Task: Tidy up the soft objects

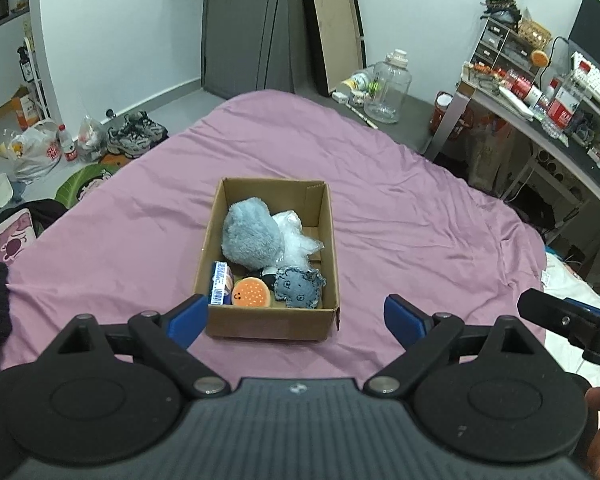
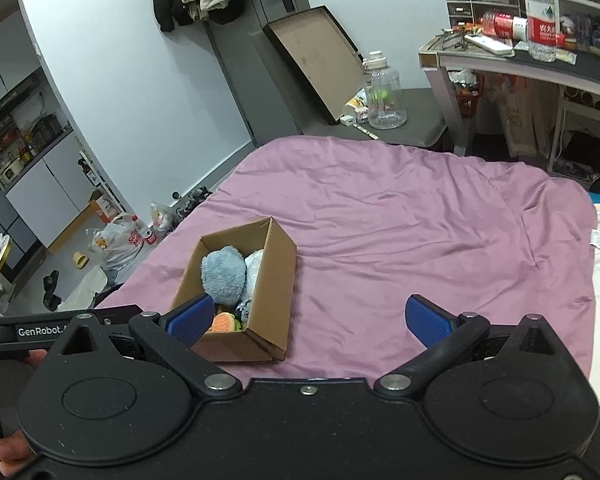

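Both claws (image 1: pixel 295 316) (image 2: pixel 307 320) wide open, empty.

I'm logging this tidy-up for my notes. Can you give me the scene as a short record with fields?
surface: purple sheet
container: open cardboard box on the sheet
in box: grey plush, clear plastic bag, burger toy, blue plush, small carton
left gripper: jaws open, empty, short of the box
right gripper: jaws open, empty

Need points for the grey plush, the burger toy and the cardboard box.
grey plush (image 1: pixel 252 234), left wrist view, middle of its fuzzy body
burger toy (image 1: pixel 252 293), left wrist view, centre of the orange bun
cardboard box (image 1: pixel 268 322), left wrist view, near outer wall
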Demonstrator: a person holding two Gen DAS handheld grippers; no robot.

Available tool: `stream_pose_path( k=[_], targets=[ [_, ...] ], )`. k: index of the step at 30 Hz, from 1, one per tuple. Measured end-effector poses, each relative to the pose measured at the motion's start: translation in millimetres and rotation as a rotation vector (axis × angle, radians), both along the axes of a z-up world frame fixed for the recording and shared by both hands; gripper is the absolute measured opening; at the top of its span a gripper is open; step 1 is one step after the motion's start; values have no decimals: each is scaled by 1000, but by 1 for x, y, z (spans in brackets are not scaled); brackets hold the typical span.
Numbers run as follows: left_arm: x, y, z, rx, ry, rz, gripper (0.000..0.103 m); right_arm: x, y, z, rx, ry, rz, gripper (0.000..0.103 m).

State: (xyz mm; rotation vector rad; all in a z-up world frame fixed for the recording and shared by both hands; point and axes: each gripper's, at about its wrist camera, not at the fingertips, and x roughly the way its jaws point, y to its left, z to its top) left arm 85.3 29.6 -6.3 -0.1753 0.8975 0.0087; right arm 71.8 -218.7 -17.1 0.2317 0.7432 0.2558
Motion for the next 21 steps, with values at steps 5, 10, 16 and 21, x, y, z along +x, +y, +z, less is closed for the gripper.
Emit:
stream_pose_path(
  k=[5, 10, 16, 21],
  targets=[
    [-20, 1, 10, 12, -28, -5, 94, -22, -1, 10, 2, -27, 2, 103],
    [-40, -1, 20, 24, -67, -3, 94, -39, 2, 16, -10, -53, 15, 103],
    [-63, -3, 27, 33, -91, 0, 94, -59, 0, 26, -3, -84, 26, 103],
    [-80, -4, 38, 51, -126, 15, 98, -72, -2, 35, -7, -108, 36, 103]
  ],
)
